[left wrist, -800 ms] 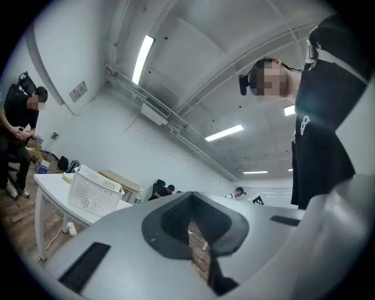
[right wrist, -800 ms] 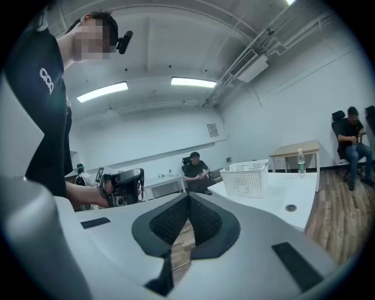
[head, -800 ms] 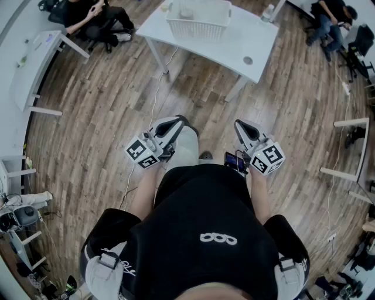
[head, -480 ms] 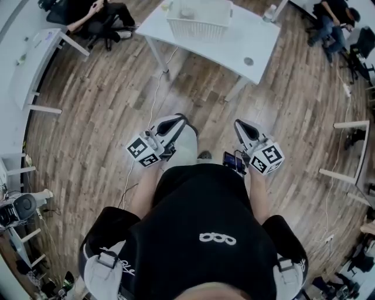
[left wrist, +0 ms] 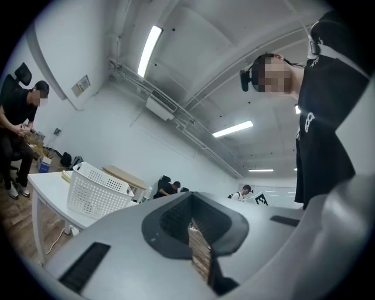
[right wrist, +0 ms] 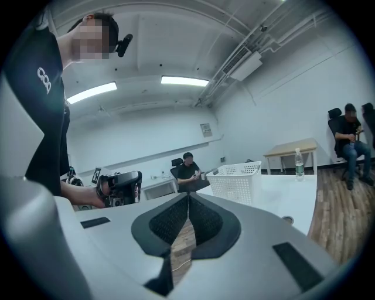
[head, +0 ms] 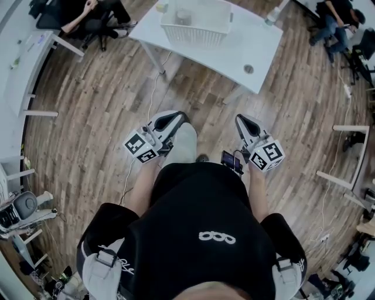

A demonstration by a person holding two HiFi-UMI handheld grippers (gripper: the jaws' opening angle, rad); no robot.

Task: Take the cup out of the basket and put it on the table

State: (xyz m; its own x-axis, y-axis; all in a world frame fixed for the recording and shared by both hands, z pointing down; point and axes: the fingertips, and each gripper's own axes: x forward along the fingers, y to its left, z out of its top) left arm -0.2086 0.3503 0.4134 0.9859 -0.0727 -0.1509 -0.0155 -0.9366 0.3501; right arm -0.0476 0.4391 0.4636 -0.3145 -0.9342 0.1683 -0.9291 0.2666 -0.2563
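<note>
The white lattice basket [head: 196, 23] stands on the white table [head: 234, 44] far ahead of me, at the top of the head view. A pale cup [head: 184, 16] shows dimly inside it. My left gripper [head: 176, 117] and my right gripper [head: 241, 120] are held in front of my body over the wooden floor, well short of the table. Both are shut with nothing between the jaws. The left gripper view shows the basket [left wrist: 96, 190] beyond the left gripper [left wrist: 190, 198]. In the right gripper view the basket [right wrist: 237, 180] lies past the right gripper [right wrist: 188, 196].
A water bottle [head: 270, 13] stands at the table's far right corner, and a small round thing [head: 248, 68] lies near its front edge. A cable [head: 153, 99] runs over the floor below the table. People sit on chairs at the far left [head: 88, 14] and far right [head: 331, 20].
The table and basket have come slightly nearer and look larger in the head view. Both grippers stay shut and level in front of me.
</note>
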